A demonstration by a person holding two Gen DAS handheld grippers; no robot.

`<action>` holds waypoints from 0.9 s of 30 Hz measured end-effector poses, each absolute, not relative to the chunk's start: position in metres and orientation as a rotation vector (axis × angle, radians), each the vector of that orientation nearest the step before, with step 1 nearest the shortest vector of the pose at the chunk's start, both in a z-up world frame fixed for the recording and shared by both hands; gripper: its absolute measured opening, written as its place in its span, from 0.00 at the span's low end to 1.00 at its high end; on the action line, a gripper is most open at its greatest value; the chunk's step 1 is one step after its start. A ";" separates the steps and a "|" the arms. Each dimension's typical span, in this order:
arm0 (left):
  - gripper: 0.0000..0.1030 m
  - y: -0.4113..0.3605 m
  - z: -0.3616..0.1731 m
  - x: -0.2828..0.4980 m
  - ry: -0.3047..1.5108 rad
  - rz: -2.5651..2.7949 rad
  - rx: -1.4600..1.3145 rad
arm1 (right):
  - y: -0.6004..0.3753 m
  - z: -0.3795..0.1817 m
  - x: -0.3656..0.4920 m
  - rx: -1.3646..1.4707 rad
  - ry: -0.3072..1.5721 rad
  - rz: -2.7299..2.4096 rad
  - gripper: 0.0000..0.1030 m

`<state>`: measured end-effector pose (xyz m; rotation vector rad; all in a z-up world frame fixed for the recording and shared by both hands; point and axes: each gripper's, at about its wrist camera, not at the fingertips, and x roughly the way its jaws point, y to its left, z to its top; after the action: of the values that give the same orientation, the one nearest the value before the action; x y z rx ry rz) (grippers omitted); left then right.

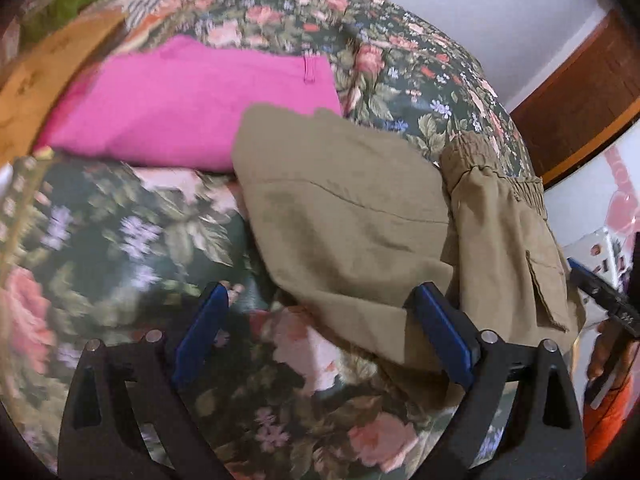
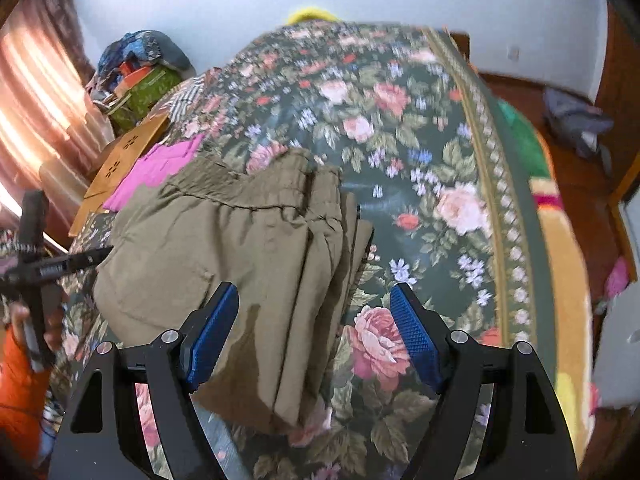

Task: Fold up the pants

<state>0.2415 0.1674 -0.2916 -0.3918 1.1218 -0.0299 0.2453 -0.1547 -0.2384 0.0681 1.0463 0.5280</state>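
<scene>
Khaki pants [image 1: 360, 216] lie folded on a floral bedspread [image 1: 120, 240], elastic waistband at the far right in the left wrist view. My left gripper [image 1: 322, 300] is open and empty, hovering over the near edge of the pants. In the right wrist view the pants [image 2: 240, 248] lie in stacked layers, waistband at the far end. My right gripper [image 2: 314, 300] is open and empty above their right edge. The other gripper shows at the left edge [image 2: 40, 268] of the right wrist view, and at the right edge [image 1: 608, 296] of the left wrist view.
Folded pink pants [image 1: 192, 100] lie behind the khaki ones, also seen in the right wrist view [image 2: 160, 168]. A wooden board [image 2: 120, 160] and a pile of clutter [image 2: 140, 76] sit at the bed's far left. The bed edge [image 2: 516, 240] runs down the right, wooden floor beyond.
</scene>
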 end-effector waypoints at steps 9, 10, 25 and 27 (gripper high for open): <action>0.93 0.159 -0.302 0.257 1.096 -0.071 -0.398 | -0.141 -0.273 0.274 0.108 1.132 0.588 0.73; 0.93 0.159 -0.303 0.259 1.093 -0.073 -0.401 | -0.138 -0.275 0.276 0.099 1.136 0.596 0.73; 0.50 0.148 -0.291 0.265 1.045 -0.027 -0.318 | -0.126 -0.271 0.284 0.051 1.094 0.669 0.33; 0.39 0.146 -0.288 0.265 1.042 -0.018 -0.285 | -0.125 -0.266 0.285 0.030 1.068 0.669 0.26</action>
<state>0.2647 0.1461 -0.2875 -0.2846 1.0417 -0.0184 0.2846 -0.1252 -0.2661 0.0303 1.0679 0.6689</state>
